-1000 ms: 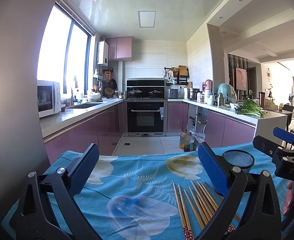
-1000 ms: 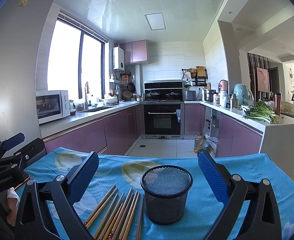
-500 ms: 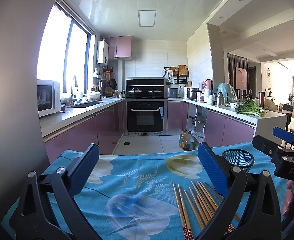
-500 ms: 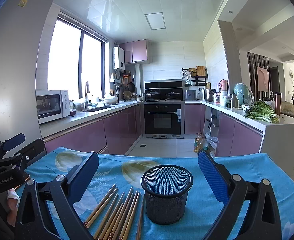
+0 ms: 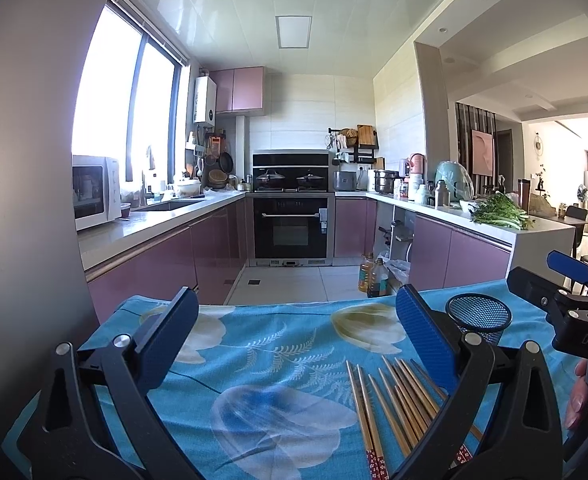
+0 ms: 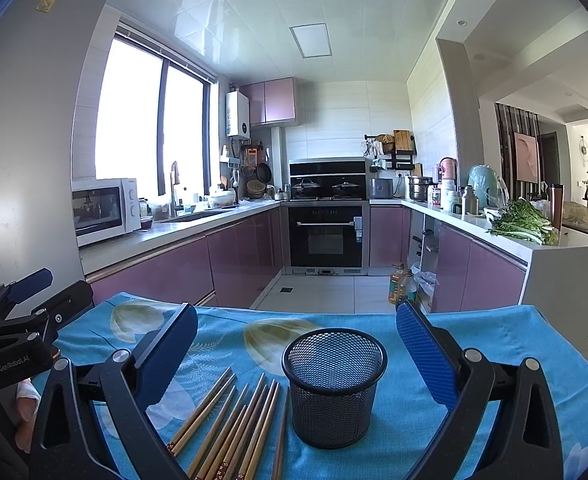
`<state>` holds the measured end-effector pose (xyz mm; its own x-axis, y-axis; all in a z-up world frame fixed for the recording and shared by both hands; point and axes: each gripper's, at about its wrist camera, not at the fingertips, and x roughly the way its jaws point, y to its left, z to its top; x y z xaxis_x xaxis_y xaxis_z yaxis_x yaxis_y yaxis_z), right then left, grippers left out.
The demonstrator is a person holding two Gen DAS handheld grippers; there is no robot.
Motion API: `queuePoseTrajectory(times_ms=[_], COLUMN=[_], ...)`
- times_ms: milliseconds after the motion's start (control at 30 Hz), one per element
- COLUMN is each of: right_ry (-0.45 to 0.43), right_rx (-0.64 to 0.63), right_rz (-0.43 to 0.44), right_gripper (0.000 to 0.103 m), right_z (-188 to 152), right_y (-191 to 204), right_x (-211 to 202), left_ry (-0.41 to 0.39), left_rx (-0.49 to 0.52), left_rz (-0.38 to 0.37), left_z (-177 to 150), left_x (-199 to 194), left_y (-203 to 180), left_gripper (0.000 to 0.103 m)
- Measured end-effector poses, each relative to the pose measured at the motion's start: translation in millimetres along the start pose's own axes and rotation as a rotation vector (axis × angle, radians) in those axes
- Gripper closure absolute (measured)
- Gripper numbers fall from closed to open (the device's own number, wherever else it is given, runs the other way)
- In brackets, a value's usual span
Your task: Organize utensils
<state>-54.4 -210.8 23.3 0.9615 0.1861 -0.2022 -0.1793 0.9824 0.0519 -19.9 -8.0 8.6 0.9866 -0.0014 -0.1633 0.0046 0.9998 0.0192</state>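
Note:
Several wooden chopsticks (image 5: 394, 404) lie side by side on a blue floral tablecloth (image 5: 262, 344); they also show in the right wrist view (image 6: 230, 428). A black mesh cup (image 6: 334, 384) stands upright just right of them, empty as far as I can see; in the left wrist view the cup (image 5: 479, 314) is at the right. My left gripper (image 5: 294, 328) is open and empty above the cloth, left of the chopsticks. My right gripper (image 6: 296, 340) is open and empty, with the cup between its fingers' line of sight.
The cloth-covered table ends at a far edge (image 6: 334, 314) with the kitchen floor beyond. The right gripper body (image 5: 566, 312) shows at the right of the left view; the left gripper body (image 6: 14, 332) shows at the left of the right view.

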Motion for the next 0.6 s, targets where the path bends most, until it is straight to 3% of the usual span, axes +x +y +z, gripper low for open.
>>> queuePoseTrajectory(times_ms=[300, 533, 600], right_ry=[0.047, 0.222, 0.291], right_rx=[0.002, -0.057, -0.064], right_rz=[0.029, 0.081, 0.096], right_gripper=[0.007, 0.008, 0.016], right_z=[-3, -27, -37], right_y=[-4, -2, -1], right_x=[4, 16, 23], left_ry=[0.049, 0.243, 0.305], left_rx=[0.012, 0.066, 0.080], left_rz=[-0.028, -0.121, -0.143], left_z=[-4, -22, -31], left_x=[9, 42, 53], left_y=[1, 1, 0], left_gripper=[0.006, 0.006, 0.006])
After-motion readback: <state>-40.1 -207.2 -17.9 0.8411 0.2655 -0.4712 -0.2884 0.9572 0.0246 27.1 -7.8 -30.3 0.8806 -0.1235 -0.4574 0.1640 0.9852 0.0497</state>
